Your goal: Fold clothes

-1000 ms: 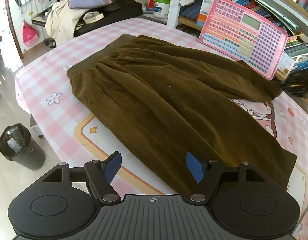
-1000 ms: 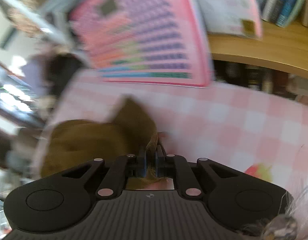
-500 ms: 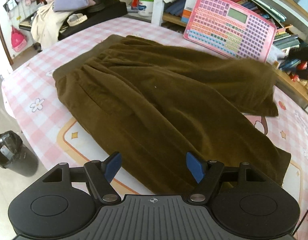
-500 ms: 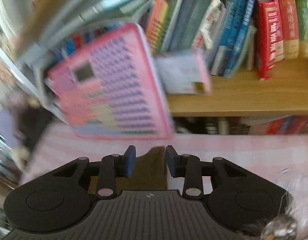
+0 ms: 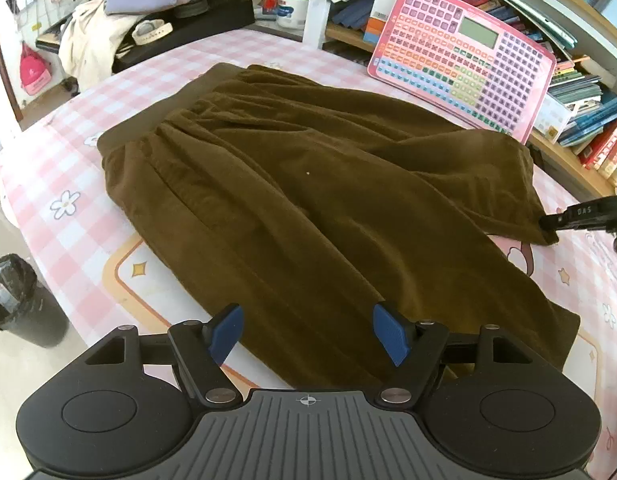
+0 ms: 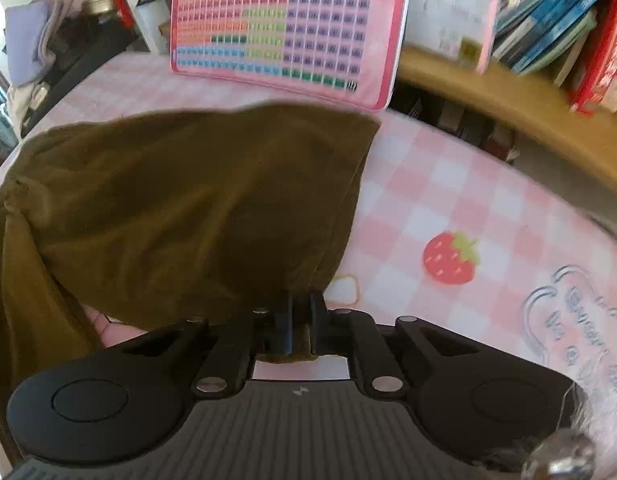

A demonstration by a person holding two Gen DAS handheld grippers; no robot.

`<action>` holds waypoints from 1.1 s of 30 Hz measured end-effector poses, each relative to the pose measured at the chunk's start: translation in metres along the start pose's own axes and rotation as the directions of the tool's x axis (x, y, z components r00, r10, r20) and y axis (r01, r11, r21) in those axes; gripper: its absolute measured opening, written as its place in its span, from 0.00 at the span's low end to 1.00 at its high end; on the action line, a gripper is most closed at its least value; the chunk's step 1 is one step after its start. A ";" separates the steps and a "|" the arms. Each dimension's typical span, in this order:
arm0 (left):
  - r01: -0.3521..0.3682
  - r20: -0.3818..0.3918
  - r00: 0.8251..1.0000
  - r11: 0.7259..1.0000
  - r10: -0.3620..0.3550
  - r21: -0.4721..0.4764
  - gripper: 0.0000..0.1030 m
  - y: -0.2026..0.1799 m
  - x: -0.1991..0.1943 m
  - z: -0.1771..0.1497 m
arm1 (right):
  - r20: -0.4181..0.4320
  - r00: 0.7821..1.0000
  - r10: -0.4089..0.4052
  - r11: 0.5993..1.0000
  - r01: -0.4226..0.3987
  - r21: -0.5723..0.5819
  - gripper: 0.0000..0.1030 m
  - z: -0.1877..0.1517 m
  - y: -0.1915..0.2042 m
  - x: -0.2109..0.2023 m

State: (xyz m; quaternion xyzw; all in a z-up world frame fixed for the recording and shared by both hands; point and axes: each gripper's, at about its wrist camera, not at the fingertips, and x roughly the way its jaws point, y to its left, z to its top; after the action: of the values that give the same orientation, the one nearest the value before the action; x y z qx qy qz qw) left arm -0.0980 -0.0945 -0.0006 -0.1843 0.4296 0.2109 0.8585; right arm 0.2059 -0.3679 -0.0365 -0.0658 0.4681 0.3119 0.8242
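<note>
Two handheld grippers work over one olive-brown velvety garment with a ribbed waistband (image 5: 308, 208), spread flat across a bench covered in pink-and-white checked cloth (image 5: 44, 168). At seven o'clock in the left view, the left gripper (image 5: 307, 334) hovers with blue-padded fingers (image 5: 390, 334) released and wide apart, nothing between them, probably waiting above the near hem. At three o'clock, the right gripper (image 5: 548, 222) has its fingers clenched on the corner of the upper flap, lifting it taut, likely to carry that layer across for a fold. A pink keyboard toy (image 5: 460, 56) leans at one o'clock against bookshelves (image 5: 580, 92).
</note>
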 end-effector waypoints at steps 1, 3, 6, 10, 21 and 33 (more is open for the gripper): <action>-0.002 0.005 1.000 1.000 0.002 0.001 0.71 0.001 -0.001 0.001 | 0.050 0.999 0.015 1.000 -0.016 0.023 0.07 0.005 -0.001 -0.016; -0.003 0.007 1.000 1.000 0.003 -0.020 0.71 0.006 -0.001 0.000 | 0.165 0.985 0.042 0.994 -0.058 0.094 0.07 0.012 -0.007 -0.053; -0.004 0.008 1.000 0.998 0.004 -0.055 0.71 0.013 -0.001 -0.001 | 0.039 0.999 -0.034 0.996 0.031 0.086 0.08 -0.001 -0.011 -0.035; 0.001 0.011 1.000 0.998 0.000 -0.060 0.71 0.016 -0.003 -0.001 | -0.097 0.990 -0.103 0.990 0.112 0.088 0.09 -0.028 -0.017 0.002; 0.023 0.039 0.999 0.998 -0.021 -0.065 0.71 0.025 -0.006 0.001 | -0.045 0.978 -0.202 0.971 0.206 0.118 0.17 -0.031 -0.012 -0.022; 0.011 0.126 0.992 0.996 0.001 -0.093 0.71 0.074 0.007 0.036 | -0.006 0.967 -0.256 0.959 0.254 0.126 0.31 -0.099 0.061 -0.078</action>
State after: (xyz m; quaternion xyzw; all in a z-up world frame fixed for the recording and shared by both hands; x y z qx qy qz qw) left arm -0.1091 -0.0126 0.0039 -0.2118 0.3637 0.2398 0.8748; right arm 0.0701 -0.3943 -0.0166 -0.0717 0.4702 0.1732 0.8624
